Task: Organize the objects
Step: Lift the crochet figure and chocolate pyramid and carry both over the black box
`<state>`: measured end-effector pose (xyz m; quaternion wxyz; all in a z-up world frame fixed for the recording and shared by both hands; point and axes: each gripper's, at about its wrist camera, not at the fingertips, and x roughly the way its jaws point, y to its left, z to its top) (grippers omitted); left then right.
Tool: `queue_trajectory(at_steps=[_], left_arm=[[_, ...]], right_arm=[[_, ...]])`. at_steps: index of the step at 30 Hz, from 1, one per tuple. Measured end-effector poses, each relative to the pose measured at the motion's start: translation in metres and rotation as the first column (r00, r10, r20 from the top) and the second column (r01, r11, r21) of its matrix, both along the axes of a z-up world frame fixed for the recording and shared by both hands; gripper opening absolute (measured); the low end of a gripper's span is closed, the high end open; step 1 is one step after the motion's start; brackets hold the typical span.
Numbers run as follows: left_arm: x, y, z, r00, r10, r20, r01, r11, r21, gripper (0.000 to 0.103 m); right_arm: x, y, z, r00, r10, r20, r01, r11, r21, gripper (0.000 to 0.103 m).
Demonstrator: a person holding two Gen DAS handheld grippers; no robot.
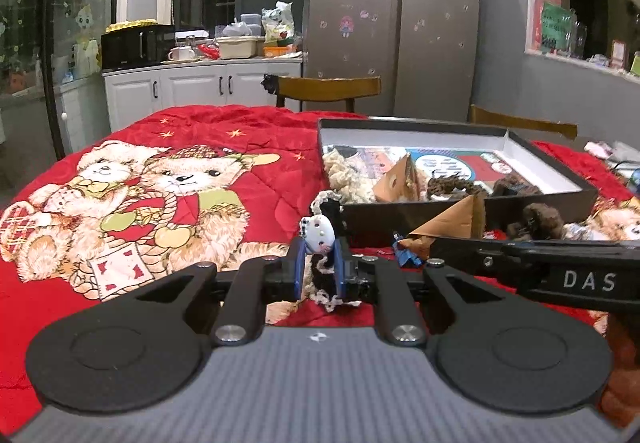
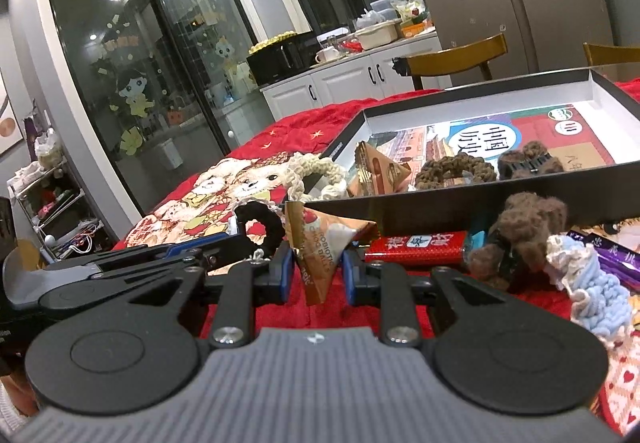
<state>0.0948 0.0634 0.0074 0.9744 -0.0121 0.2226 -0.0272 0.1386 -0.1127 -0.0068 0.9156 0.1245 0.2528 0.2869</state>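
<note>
Indoors, kitchen; red bear quilt [image 1: 208, 147]; left hand-held gripper [image 1: 319, 267] clamps scrunchie [image 1: 326, 239], right [image 2: 316, 267] clamps packet [image 2: 320, 243].

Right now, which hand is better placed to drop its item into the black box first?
Right, probably. The right gripper holds the orange snack packet just in front of the black box wall. The left gripper holds a black scrunchie off the box's near-left corner.
</note>
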Motion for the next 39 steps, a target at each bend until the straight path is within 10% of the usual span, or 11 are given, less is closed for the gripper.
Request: queue_trajectory(at_steps=[22,39], left_arm=[[-0.016,0.0,0.016,0.993,-0.02,0.115,0.027,0.998,-0.062,0.018],[0.011,-0.008,0.107,0.973,0.009,0.23,0.018,0.993,-0.117,0.018]], right_arm=[[-0.012,-0.005,0.016,0.998,-0.006,0.068,0.004,1.0,0.029,0.028],[0.007,-0.038,0.105,0.986,-0.034,0.165,0.015,0.993,0.116,0.028]])
